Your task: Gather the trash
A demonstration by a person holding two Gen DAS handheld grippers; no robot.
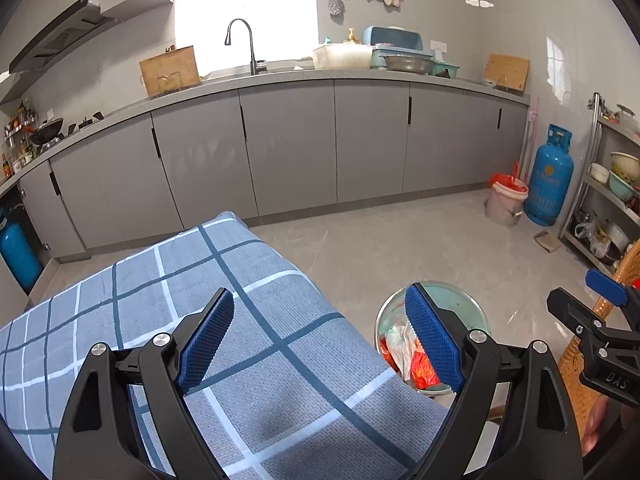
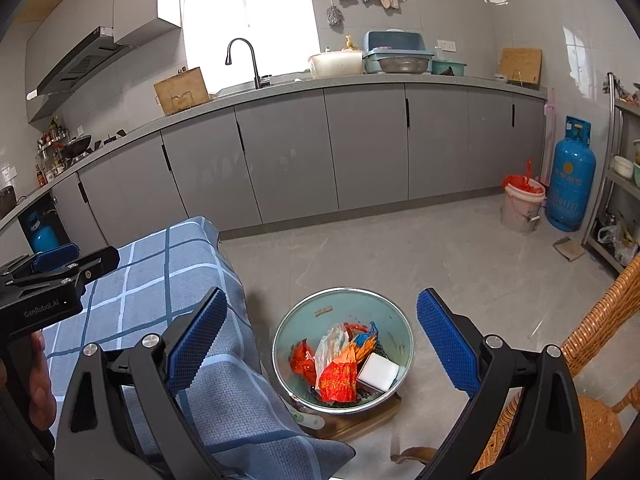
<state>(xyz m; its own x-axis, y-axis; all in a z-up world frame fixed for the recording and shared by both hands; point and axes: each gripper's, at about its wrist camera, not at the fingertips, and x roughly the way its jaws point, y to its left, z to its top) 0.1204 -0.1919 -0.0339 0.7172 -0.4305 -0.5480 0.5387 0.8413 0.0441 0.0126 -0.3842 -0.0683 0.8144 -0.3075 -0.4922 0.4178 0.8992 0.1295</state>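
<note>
Both grippers are empty as I read it: my left gripper [image 1: 320, 340] has its jaws spread wide over the checked cloth [image 1: 248, 344] with nothing between the pads, and my right gripper [image 2: 320, 344] stands just as wide above the bin [image 2: 288, 332], holding nothing.

I judge the collecting largely done. The trash sits inside the bin on the floor, just beside the hanging corner of the cloth: an orange-red wrapper [image 2: 340, 376], a clear plastic bag [image 2: 330, 344], a white block [image 2: 378, 372] and a blue-orange packet [image 2: 366, 338]. The cloth top shows no litter in either view.

The orange-red wrapper is the longest piece; its long axis leans from the bin's near wall up toward its far rim, crumpled.
</note>
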